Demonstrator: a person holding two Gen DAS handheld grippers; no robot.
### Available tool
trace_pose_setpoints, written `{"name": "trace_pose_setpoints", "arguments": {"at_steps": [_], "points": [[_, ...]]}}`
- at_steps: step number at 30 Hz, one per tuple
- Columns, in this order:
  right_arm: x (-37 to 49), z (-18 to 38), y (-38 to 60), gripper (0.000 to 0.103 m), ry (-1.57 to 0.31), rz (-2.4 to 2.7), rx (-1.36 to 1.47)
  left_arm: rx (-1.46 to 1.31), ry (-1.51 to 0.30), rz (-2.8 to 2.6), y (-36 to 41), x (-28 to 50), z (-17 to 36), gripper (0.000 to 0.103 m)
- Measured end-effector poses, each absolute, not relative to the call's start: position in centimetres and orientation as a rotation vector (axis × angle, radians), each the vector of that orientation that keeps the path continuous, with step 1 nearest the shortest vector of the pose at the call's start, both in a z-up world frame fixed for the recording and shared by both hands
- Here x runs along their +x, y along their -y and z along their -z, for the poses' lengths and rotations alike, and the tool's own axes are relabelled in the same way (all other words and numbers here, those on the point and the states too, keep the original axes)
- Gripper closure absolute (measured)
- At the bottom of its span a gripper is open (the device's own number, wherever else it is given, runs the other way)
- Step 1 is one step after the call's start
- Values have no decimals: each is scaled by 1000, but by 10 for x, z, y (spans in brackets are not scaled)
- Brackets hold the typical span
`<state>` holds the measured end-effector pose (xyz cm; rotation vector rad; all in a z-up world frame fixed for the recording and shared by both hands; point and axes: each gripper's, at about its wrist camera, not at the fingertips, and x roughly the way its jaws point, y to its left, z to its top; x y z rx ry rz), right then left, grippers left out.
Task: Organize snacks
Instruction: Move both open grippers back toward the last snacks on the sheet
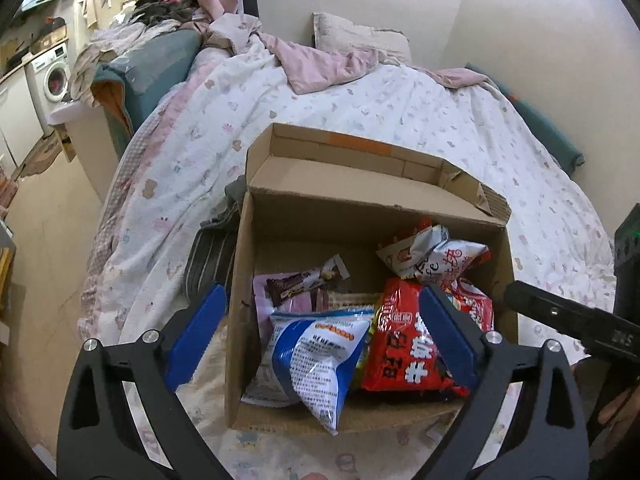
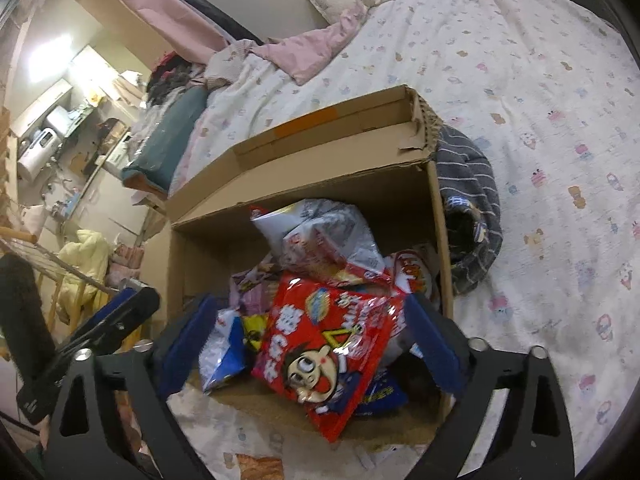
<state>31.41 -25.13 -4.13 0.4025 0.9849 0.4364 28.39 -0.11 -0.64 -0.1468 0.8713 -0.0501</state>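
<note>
Two tools, left tool (image 1: 324,340) and right tool (image 2: 316,344), both spread wide, empty, above snack-filled cardboard box (image 1: 360,216)

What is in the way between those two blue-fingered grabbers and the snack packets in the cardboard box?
Nothing visible. The open brown cardboard box has its flap folded back, and the blue-and-white snack bag and red noodle packet lie uncovered on top. The open left gripper and open right gripper look straight at them.
</note>
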Motion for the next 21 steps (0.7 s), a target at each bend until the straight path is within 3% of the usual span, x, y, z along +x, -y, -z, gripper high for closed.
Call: {"name": "trace_pose_setpoints", "arguments": {"at_steps": [21], "points": [[236, 46, 270, 3, -1005, -369, 419, -108, -890, 35, -1, 210, 3, 7]]}}
